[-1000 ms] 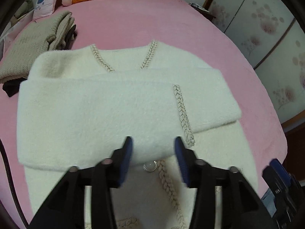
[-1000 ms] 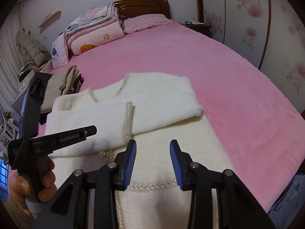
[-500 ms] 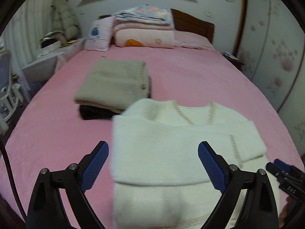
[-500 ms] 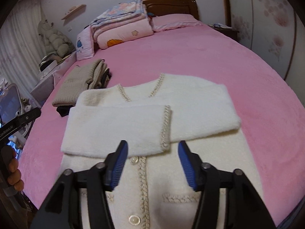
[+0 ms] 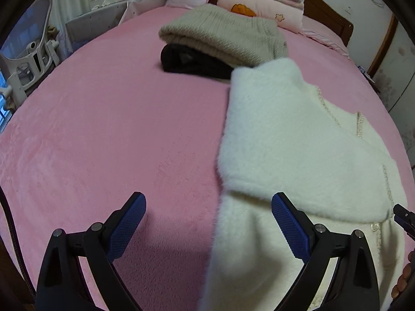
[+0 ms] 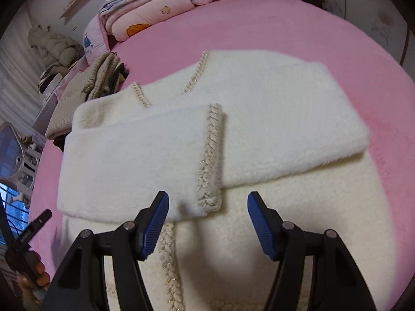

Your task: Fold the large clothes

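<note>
A fluffy cream cardigan (image 6: 259, 119) with braided trim lies flat on the pink bed (image 6: 285, 26), both sleeves folded across its chest. In the left wrist view the cardigan (image 5: 285, 142) lies to the right. My left gripper (image 5: 207, 223) is open wide and empty, low over the cardigan's left edge. My right gripper (image 6: 207, 223) is open and empty above the cardigan's middle, just below the folded sleeve cuff (image 6: 210, 160).
A folded beige sweater (image 5: 223, 36) on a black garment (image 5: 192, 62) sits beyond the cardigan's shoulder. Folded quilts and pillows (image 6: 145, 13) lie at the headboard. A chair (image 5: 28, 59) stands left of the bed. Wardrobe doors stand on the right.
My left gripper opened wide, swung left and dropped toward the cardigan's left edge. My right gripper opened wider and moved closer over the cardigan's middle.
</note>
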`<state>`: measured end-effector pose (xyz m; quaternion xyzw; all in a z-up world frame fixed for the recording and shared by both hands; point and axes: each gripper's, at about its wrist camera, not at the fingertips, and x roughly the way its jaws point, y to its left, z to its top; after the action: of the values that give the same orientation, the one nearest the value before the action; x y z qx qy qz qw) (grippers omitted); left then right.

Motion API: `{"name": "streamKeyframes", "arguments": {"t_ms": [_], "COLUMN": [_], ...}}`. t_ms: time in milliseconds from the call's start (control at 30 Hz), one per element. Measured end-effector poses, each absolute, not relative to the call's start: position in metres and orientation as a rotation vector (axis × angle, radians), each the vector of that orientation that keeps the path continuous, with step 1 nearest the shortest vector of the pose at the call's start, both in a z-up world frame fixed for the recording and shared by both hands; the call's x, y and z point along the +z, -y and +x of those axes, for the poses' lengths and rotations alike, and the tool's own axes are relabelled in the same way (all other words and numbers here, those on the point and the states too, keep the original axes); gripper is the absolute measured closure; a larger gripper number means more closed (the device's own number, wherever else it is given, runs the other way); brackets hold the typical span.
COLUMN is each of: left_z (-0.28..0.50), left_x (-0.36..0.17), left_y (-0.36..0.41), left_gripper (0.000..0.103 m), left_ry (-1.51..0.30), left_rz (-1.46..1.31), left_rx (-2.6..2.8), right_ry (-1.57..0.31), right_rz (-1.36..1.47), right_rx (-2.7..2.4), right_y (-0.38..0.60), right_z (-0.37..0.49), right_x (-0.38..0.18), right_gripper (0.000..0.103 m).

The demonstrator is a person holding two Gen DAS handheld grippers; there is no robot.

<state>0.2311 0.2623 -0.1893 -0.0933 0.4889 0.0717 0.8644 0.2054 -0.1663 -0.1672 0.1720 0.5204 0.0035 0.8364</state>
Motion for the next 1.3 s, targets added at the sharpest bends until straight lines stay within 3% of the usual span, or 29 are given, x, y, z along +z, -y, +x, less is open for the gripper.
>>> {"name": "streamKeyframes", "arguments": {"t_ms": [100, 167, 200, 267, 300, 333, 367, 400, 467, 500, 767, 933, 1100, 1233, 1300], "left_z": [0.238, 0.242, 0.246, 0.249, 0.252, 0.254, 0.256, 0.259, 0.265, 0.268, 0.277, 0.279, 0.282, 0.275, 0.269], "left_x": [-0.198, -0.201, -0.203, -0.208, -0.21, -0.212, -0.214, -0.217, -0.222, -0.221, -0.203, -0.203, -0.205, -0.197, -0.188], "left_y": [-0.257, -0.254, -0.252, -0.249, -0.247, -0.246, -0.244, -0.241, -0.238, -0.236, -0.223, -0.212, -0.205, -0.21, -0.212], "left_gripper": [0.006, 0.006, 0.007, 0.009, 0.014, 0.018, 0.035, 0.063, 0.09, 0.092, 0.093, 0.09, 0.076, 0.069, 0.06], "left_ry": [-1.032, -1.036, -1.041, -1.053, -1.061, -1.07, -1.084, -1.106, -1.132, -1.126, -1.079, -1.076, -1.098, -1.099, -1.075], "left_rz": [-0.178, -0.167, -0.16, -0.15, -0.146, -0.143, -0.141, -0.138, -0.162, -0.174, -0.193, -0.154, -0.088, -0.08, -0.068], "left_rx": [0.158, 0.156, 0.157, 0.157, 0.155, 0.149, 0.143, 0.136, 0.112, 0.116, 0.163, 0.146, 0.133, 0.103, 0.099], "right_ry": [-1.113, -1.115, -1.115, -1.105, -1.098, -1.083, -1.058, -1.02, -0.945, -0.899, -0.648, -0.78, -1.002, -0.962, -0.951], "right_rz": [0.378, 0.373, 0.368, 0.302, 0.245, 0.208, 0.17, 0.114, 0.032, -0.008, -0.166, -0.188, -0.146, -0.188, -0.178], "right_rx": [0.024, 0.044, 0.065, 0.045, 0.028, 0.028, 0.031, 0.035, 0.053, 0.062, 0.028, -0.064, -0.12, -0.145, -0.148], "right_y": [0.163, 0.159, 0.156, 0.147, 0.141, 0.137, 0.133, 0.126, 0.115, 0.109, 0.101, 0.124, 0.142, 0.132, 0.133], "right_z": [0.207, 0.209, 0.21, 0.211, 0.21, 0.21, 0.208, 0.206, 0.204, 0.205, 0.238, 0.283, 0.291, 0.272, 0.268], "right_x": [-0.176, -0.18, -0.18, -0.177, -0.174, -0.168, -0.159, -0.146, -0.122, -0.107, -0.036, -0.095, -0.177, -0.179, -0.174], "right_gripper": [0.041, 0.054, 0.068, 0.073, 0.084, 0.087, 0.088, 0.088, 0.089, 0.089, 0.089, 0.089, 0.089, 0.088, 0.088]}}
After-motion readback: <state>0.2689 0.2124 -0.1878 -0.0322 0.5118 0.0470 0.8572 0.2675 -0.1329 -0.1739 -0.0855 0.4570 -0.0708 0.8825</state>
